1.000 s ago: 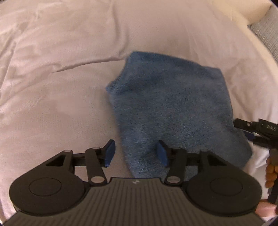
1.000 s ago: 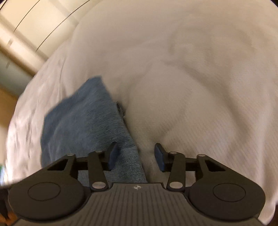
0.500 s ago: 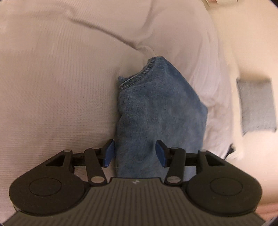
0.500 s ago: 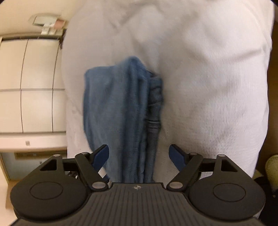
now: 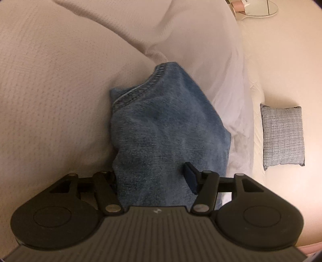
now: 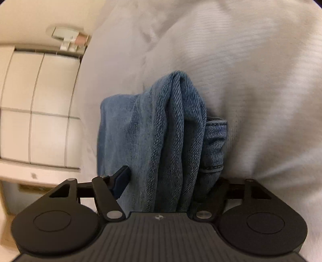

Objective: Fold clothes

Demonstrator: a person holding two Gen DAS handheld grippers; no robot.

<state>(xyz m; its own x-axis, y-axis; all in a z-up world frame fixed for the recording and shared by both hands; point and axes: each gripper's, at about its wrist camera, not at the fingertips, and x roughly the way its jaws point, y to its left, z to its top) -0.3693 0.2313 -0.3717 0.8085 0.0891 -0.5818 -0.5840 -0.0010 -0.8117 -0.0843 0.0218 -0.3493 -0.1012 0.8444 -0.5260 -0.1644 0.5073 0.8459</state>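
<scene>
A folded pair of blue jeans lies on the white bedcover. My left gripper straddles the near end of the folded stack; its right finger lies on the denim and its left finger is hidden behind the cloth. In the right wrist view the jeans show as stacked folds seen edge on. My right gripper has the stack between its jaws; its left finger shows and its right one is hidden behind the denim. Both sets of jaws stand wide around the thick stack.
A grey-blue cushion lies on the pale floor to the right of the bed. White cupboard doors stand to the left in the right wrist view. A small pale object sits on the floor far off.
Both grippers have swung from above the flat jeans to opposite ends and closed in on them. The folded stack now sits between each pair of jaws and fills more of both views.
</scene>
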